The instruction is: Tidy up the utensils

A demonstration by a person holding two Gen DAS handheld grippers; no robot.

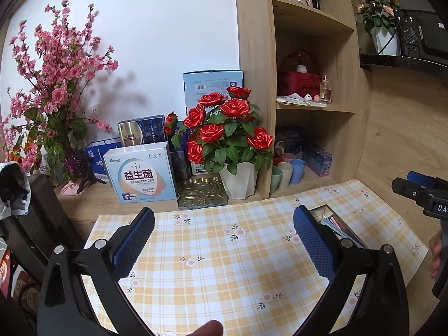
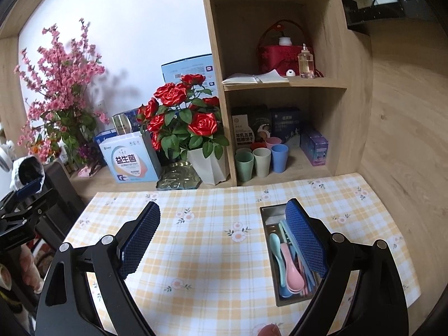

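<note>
A narrow metal tray (image 2: 268,213) lies on the checked tablecloth (image 2: 212,252) at the right. In it lie several pastel plastic utensils (image 2: 291,268): pink, teal and blue spoons and thin sticks. My right gripper (image 2: 222,205) hovers open over the cloth, with its right finger (image 2: 305,238) above the tray and hiding part of it. Nothing is between its pads. My left gripper (image 1: 224,212) is also open and empty over the cloth's middle. Behind its right finger, the tray (image 1: 326,210) and some utensils (image 1: 337,225) peek out.
At the back stand a white pot of red roses (image 2: 207,165), a gold embossed dish (image 2: 179,179), boxes (image 2: 131,159) and a pink blossom vase (image 1: 56,84). A wooden shelf unit holds pastel cups (image 2: 261,162). A wooden wall (image 2: 406,140) closes the right side.
</note>
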